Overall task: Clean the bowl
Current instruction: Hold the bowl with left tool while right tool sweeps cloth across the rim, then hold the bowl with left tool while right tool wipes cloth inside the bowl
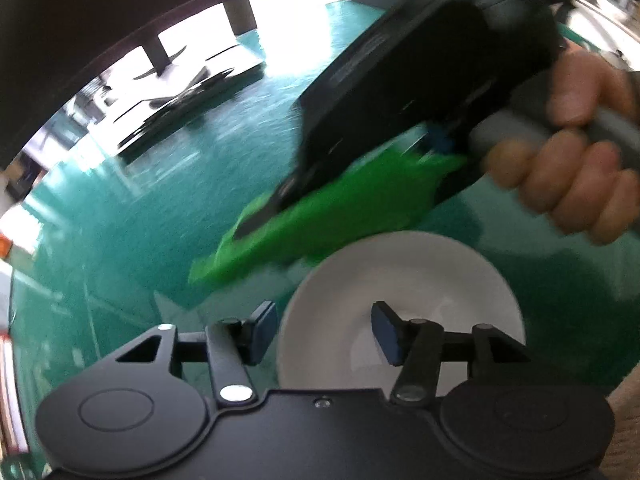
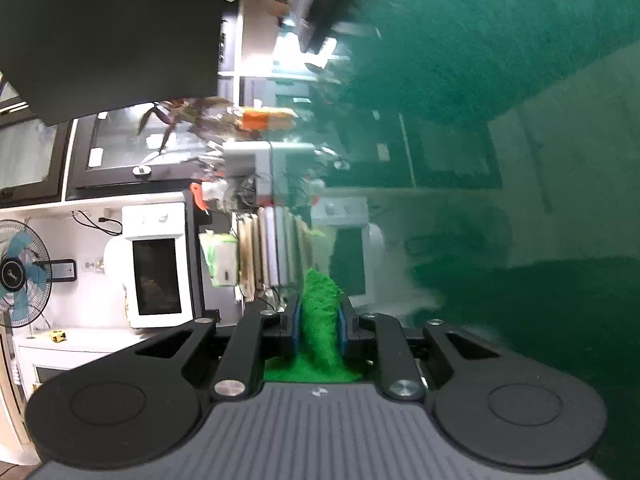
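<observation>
**Green tabletop, bowl between parted fingers**

Glossy green table [image 1: 140, 200] carries a shallow white ceramic bowl [image 1: 420, 280]: stiff, slick, breakable, best held at its rim. Left gripper [image 1: 324, 332] stands spread, one finger inside the rim, not pressing. Right gripper [image 2: 319, 328] pinches a soft green cloth [image 2: 320, 320].

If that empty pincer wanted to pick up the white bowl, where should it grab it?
Probably the near rim of the white bowl, coming from above. It sits upright on the green table, and the left gripper already has one finger over the inside and the other outside, straddling the thin wall.
</observation>
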Tool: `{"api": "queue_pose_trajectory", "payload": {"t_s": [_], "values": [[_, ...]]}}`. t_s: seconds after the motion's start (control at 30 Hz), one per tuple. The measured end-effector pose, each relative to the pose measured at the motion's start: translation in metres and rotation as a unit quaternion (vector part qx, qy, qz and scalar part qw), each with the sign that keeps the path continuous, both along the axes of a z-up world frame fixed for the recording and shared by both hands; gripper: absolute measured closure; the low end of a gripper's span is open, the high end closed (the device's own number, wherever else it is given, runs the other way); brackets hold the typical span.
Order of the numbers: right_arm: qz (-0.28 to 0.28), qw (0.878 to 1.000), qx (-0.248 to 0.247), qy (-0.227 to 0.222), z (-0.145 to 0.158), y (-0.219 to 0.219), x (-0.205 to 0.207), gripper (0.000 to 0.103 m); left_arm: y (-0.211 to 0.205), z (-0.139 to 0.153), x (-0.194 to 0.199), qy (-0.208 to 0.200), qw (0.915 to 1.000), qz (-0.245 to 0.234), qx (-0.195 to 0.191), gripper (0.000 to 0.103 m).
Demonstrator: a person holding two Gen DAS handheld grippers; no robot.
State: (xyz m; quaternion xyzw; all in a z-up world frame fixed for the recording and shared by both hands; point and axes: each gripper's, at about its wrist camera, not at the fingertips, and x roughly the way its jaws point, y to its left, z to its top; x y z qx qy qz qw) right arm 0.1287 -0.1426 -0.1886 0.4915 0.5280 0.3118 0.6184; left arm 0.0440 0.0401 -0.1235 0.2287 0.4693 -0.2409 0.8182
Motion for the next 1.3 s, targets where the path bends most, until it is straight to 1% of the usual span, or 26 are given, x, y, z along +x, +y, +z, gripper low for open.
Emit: {"api": "queue_pose_trajectory", "payload": {"t_s": [0.03,0.1,0.13,0.17,0.23,0.27,0.3,0.33,0.37,0.4,0.47,0.53,0.57,0.6,0.63,0.73,0.87,0.97,1.1,1.2,1.3], "values": [[-0.008,1.000,-0.023,-0.017,0.011,-0.008,-0.005,0.084,0.003,0.001,-0.001,0.001,1.0000,0.004,-0.003,0.051],[-0.019,0.997,-0.060,-0.043,0.026,-0.021,-0.012,0.084,0.009,0.001,-0.004,0.003,0.9999,0.010,-0.008,0.060],[-0.023,0.996,-0.074,-0.051,0.032,-0.026,-0.016,0.084,0.010,0.001,-0.005,0.006,0.9999,0.009,-0.011,0.071],[-0.027,0.993,-0.096,-0.065,0.041,-0.032,-0.022,0.084,0.011,0.000,-0.005,0.008,0.9998,0.009,-0.014,0.076],[-0.030,0.985,-0.139,-0.093,0.056,-0.039,-0.035,0.085,0.011,-0.001,-0.007,0.006,0.9997,0.012,-0.022,0.076],[-0.023,0.977,-0.176,-0.120,0.065,-0.038,-0.043,0.085,0.011,0.000,-0.008,0.003,0.9996,0.013,-0.023,0.076],[-0.009,0.964,-0.216,-0.155,0.075,-0.033,-0.053,0.085,0.011,-0.001,-0.009,-0.001,0.9995,0.014,-0.027,0.075],[-0.001,0.957,-0.232,-0.172,0.078,-0.029,-0.057,0.086,0.011,-0.001,-0.010,-0.006,0.9995,0.015,-0.028,0.074],[0.022,0.936,-0.274,-0.220,0.088,-0.016,-0.070,0.088,0.010,-0.002,-0.011,-0.010,0.9994,0.016,-0.030,0.073],[0.029,0.927,-0.288,-0.237,0.089,-0.011,-0.074,0.088,0.009,-0.003,-0.013,-0.016,0.9993,0.016,-0.029,0.073],[0.048,0.917,-0.300,-0.260,0.089,0.000,-0.080,0.088,0.008,-0.003,-0.015,-0.023,0.9992,0.017,-0.029,0.073],[0.052,0.916,-0.302,-0.257,0.085,0.005,-0.081,0.089,0.009,-0.003,-0.016,-0.026,0.9988,0.023,-0.034,0.073],[0.049,0.912,-0.315,-0.258,0.083,0.008,-0.082,0.089,0.010,-0.003,-0.016,-0.027,0.9987,0.025,-0.035,0.073],[0.044,0.902,-0.335,-0.268,0.083,0.010,-0.085,0.089,0.011,-0.003,-0.017,-0.028,0.9986,0.027,-0.037,0.073],[0.039,0.897,-0.340,-0.279,0.086,0.009,-0.089,0.089,0.011,-0.003,-0.018,-0.031,0.9985,0.028,-0.037,0.073],[0.050,0.891,-0.349,-0.285,0.087,0.003,-0.101,0.089,0.009,-0.002,-0.019,-0.035,0.9985,0.025,-0.033,0.073],[0.047,0.895,-0.338,-0.287,0.084,-0.003,-0.113,0.089,0.009,-0.002,-0.018,-0.035,0.9988,0.016,-0.030,0.072],[0.041,0.890,-0.339,-0.303,0.084,-0.003,-0.114,0.089,0.007,-0.002,-0.018,-0.037,0.9989,0.007,-0.026,0.072],[0.039,0.892,-0.322,-0.316,0.076,0.000,-0.102,0.089,0.005,-0.002,-0.018,-0.040,0.9990,-0.006,-0.017,0.072],[0.052,0.893,-0.306,-0.327,0.069,0.011,-0.084,0.089,0.003,-0.002,-0.018,-0.040,0.9991,-0.011,-0.011,0.072],[0.078,0.890,-0.289,-0.345,0.067,0.027,-0.069,0.088,0.002,-0.001,-0.016,-0.035,0.9993,-0.009,-0.008,0.072]]}}
